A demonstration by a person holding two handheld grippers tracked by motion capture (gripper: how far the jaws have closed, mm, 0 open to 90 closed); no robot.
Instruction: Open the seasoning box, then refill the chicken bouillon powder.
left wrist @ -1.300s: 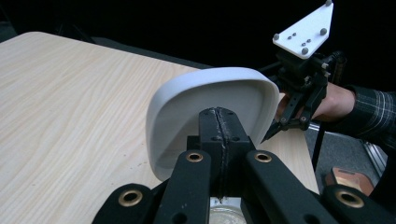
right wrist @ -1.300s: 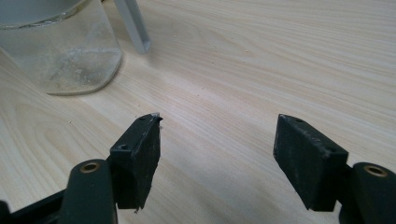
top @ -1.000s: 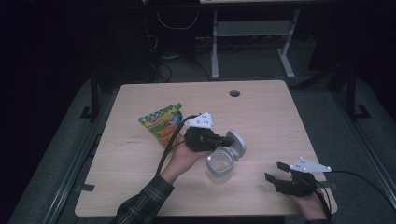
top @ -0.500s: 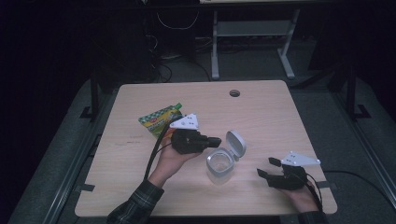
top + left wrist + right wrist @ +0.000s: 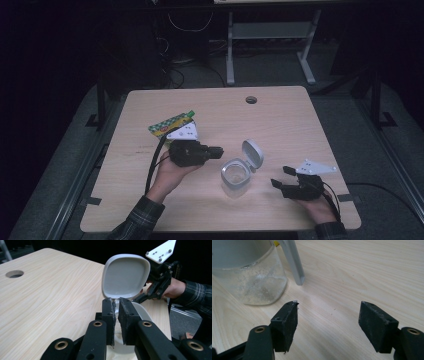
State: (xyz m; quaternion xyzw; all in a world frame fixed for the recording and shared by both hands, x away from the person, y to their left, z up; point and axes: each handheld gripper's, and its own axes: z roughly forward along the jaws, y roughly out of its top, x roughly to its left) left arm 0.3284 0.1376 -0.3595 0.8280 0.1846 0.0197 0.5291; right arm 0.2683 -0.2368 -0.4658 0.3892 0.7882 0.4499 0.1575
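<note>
Pointing toward the right of the high view, the left tongs [image 5: 216, 150] sit near the middle of the frame, held in the left hand [image 5: 167, 175]. Their jaws have just been opening a little, and in the left gripper view only a thin gap shows between the two black pads [image 5: 109, 312], with nothing pressed between them. I would call them nearly together and empty.

Just past their tips stands the clear plastic jar [image 5: 235, 177], a little below and right of the frame's middle in the high view. Its grey lid [image 5: 253, 154] is hinged open and stands up at the far right side of the rim. In the left gripper view the inside of this lid [image 5: 125, 276] faces the camera, right above the pads, and the jar's white rim [image 5: 141, 311] curves behind them.

The right tongs [image 5: 281, 177] are at the lower right of the high view, held in the right hand [image 5: 319, 210], near the jar but apart from it. In the right gripper view their jaws stand wide apart, with bare table [image 5: 362, 270] between them. The jar [image 5: 249, 277] with some white dust on its wall is at the upper left there.

A colourful packet [image 5: 171, 123] lies on the table [image 5: 280, 120], at the upper left of the left tongs, partly behind their grey plate.
</note>
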